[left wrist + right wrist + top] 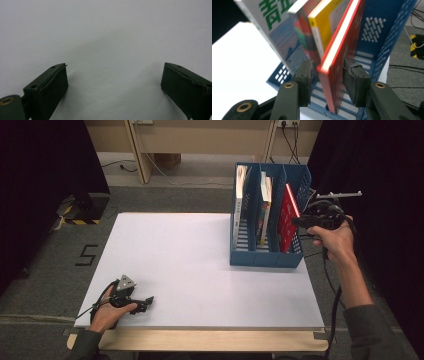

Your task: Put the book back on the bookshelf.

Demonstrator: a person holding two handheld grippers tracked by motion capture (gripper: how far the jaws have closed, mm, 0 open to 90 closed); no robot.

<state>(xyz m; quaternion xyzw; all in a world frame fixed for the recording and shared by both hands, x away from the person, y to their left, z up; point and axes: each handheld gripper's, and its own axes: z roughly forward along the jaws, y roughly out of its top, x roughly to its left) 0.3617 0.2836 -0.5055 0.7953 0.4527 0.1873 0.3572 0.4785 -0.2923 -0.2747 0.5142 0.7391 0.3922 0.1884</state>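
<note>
The red book [337, 75] stands tilted in the rightmost of three compartments of the blue file rack [265, 257], at the right rear of the white table [190, 270]. The right gripper [328, 80] straddles its upper edge, fingers [355, 82] apart, one on each side of the book without pressing it. Four books stand in the rack: a white one with large green characters [272, 27], too cropped to read, a red-and-green one, a yellow one [324, 22], and the red. The left gripper [142, 304] rests on the table's near left corner, fingers [47, 87] wide apart around bare tabletop.
</note>
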